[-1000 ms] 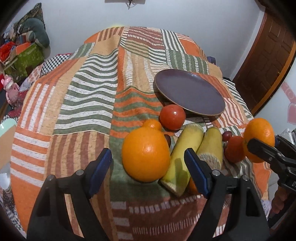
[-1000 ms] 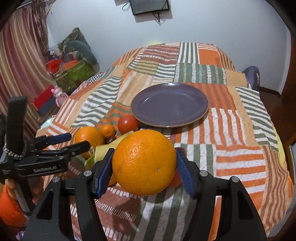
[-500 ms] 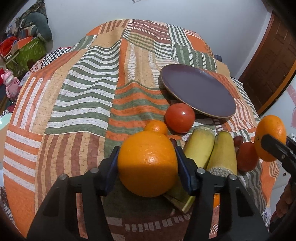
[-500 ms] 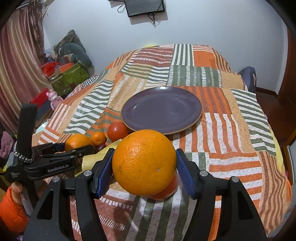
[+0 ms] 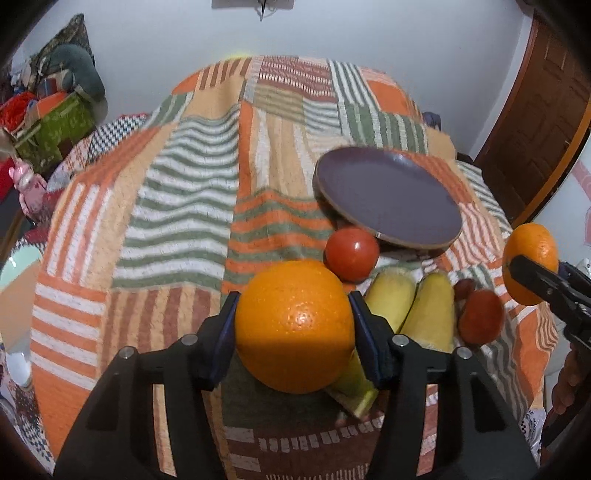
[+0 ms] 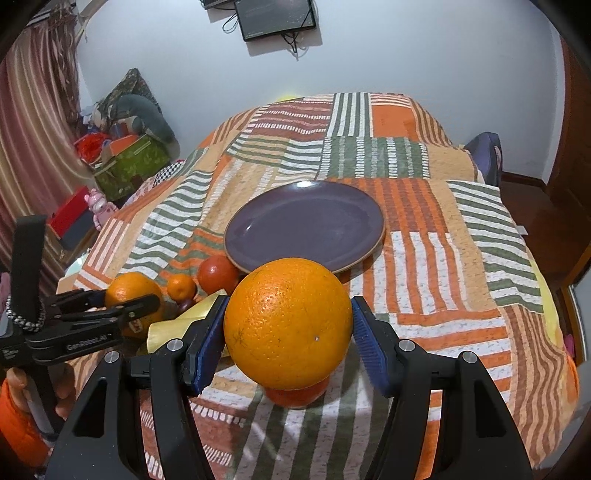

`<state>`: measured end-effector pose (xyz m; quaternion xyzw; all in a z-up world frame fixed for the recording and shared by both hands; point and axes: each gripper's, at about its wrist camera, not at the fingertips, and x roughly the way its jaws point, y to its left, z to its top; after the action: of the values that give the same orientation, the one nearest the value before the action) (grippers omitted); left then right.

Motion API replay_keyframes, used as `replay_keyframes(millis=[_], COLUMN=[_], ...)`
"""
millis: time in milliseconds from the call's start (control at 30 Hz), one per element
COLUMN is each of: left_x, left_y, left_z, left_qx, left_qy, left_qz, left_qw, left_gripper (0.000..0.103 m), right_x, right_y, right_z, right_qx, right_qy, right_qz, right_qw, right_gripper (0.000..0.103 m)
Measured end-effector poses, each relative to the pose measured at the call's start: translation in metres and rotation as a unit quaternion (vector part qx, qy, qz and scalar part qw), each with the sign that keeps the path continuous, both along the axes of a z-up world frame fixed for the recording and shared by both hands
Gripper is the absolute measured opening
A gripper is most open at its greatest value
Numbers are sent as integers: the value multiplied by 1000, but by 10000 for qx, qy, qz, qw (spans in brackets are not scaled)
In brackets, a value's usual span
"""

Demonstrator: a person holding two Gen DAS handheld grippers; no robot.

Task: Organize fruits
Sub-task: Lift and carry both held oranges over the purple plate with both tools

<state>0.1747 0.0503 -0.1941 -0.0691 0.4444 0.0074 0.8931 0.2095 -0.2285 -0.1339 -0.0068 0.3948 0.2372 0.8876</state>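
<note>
My left gripper (image 5: 293, 317) is shut on a big orange (image 5: 295, 336), held just above the quilt. My right gripper (image 6: 288, 325) is shut on another big orange (image 6: 284, 332), lifted over a red fruit (image 6: 295, 397). A purple plate (image 5: 388, 195) (image 6: 306, 225) lies bare beyond both. Near it on the quilt lie a tomato (image 5: 351, 253), two yellow fruit pieces (image 5: 391, 295), a second tomato (image 5: 480, 317), a small dark fruit (image 5: 465, 286) and a small mandarin (image 6: 181, 286). Each gripper shows in the other's view: right gripper (image 5: 532, 277), left gripper (image 6: 122, 306).
All of this rests on a bed under a striped patchwork quilt (image 6: 424, 258). A green box with clutter (image 6: 129, 162) stands on the floor to the left. A wooden door (image 5: 543, 122) is on the right, a screen (image 6: 275, 16) on the far wall.
My left gripper's jaws closed onto the big orange, which then rose slightly off the quilt. The right gripper kept its orange in its grip and hardly moved.
</note>
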Motion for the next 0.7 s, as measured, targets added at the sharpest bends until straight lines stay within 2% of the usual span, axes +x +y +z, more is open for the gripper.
replay_keyframes(millis=[367, 700], left_x=[20, 57], left_y=[-5, -14], left_z=[54, 77], left_qx=[189, 146], left_qy=[-687, -906], left_qz=[-74, -215], left_qw=[9974, 9955], left_gripper=[57, 57], right_x=[23, 52], right_y=[-5, 1], right_z=[20, 34], right_qx=[-30, -155], right_qy=[-362, -714], right_qz=[-136, -144], right_qw=[9992, 9972], right_gripper=[61, 61])
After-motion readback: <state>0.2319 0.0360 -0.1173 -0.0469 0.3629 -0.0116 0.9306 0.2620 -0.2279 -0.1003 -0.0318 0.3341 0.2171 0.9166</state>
